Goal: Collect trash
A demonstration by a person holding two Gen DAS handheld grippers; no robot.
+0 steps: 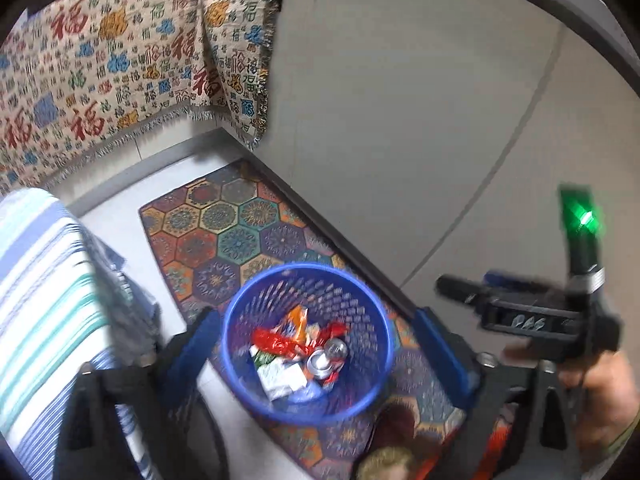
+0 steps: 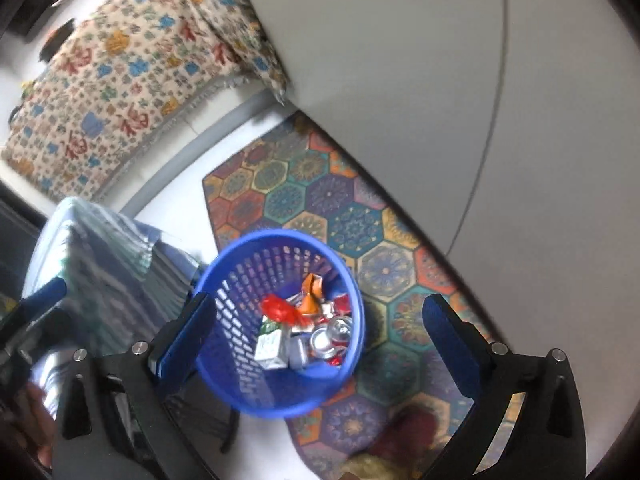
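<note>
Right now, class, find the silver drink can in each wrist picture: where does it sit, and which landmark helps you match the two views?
Left wrist view: the silver can lies low in the blue basket, right of centre among wrappers.
Right wrist view: the same can lies at the basket's lower right.
Shared landmark: the hexagon-patterned rug under the basket.

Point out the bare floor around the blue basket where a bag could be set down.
Bare floor lies between the patterned rug and the grey baseboard, beside the striped stack. A smaller patch shows just below the blue basket. The rug between basket and wall is also free. Inside the basket, wrappers and a can crowd the bottom.
</note>
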